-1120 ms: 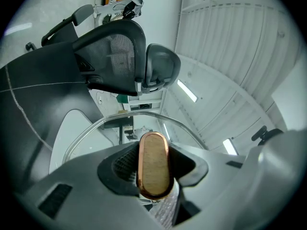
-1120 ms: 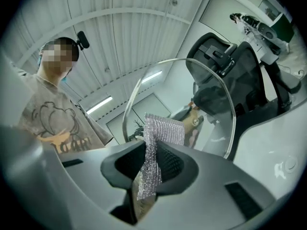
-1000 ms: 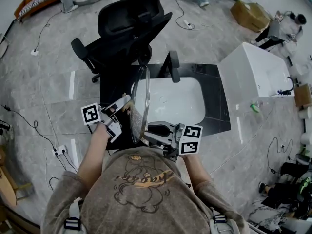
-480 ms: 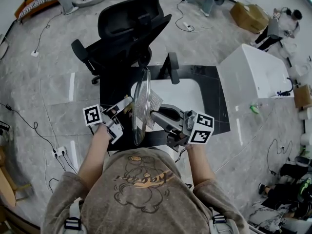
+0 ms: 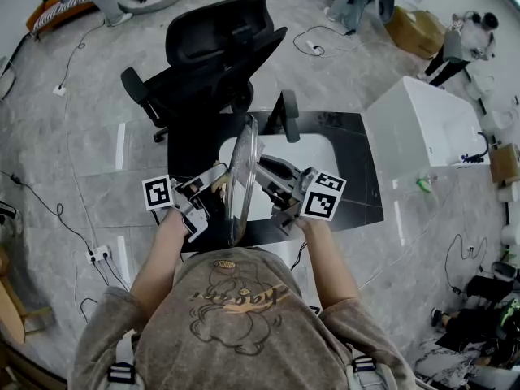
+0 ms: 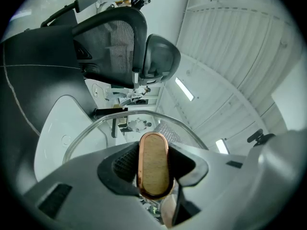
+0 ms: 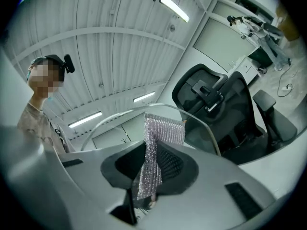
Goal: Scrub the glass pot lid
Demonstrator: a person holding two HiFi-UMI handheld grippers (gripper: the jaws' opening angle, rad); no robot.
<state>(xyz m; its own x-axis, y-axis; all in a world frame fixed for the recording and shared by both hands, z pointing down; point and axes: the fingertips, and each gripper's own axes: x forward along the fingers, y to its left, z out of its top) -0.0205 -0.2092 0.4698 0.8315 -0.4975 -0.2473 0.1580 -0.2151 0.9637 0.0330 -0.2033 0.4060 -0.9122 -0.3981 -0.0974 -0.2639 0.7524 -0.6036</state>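
Observation:
The glass pot lid [image 5: 243, 162] stands on edge above the white basin [image 5: 313, 177], seen edge-on in the head view. My left gripper [image 5: 216, 184] is shut on the lid's copper-rimmed oval knob [image 6: 153, 170], and the lid's rim [image 6: 91, 131] curves beyond the jaws. My right gripper [image 5: 263, 171] is shut on a silvery mesh scrubbing cloth [image 7: 154, 152] on the lid's other face. The cloth lies against the glass [image 7: 204, 123]. Through the glass the same cloth [image 6: 169, 130] shows in the left gripper view.
The basin sits in a black counter [image 5: 357, 161] with a black faucet [image 5: 288, 110] at its far side. A black office chair [image 5: 213, 49] stands behind it, a white cabinet [image 5: 422, 124] to the right. Cables run across the grey floor [image 5: 73, 161].
My right gripper has slid the mesh cloth along the lid's face, away from my body and toward the lid's far edge. The left gripper and the lid have hardly moved.

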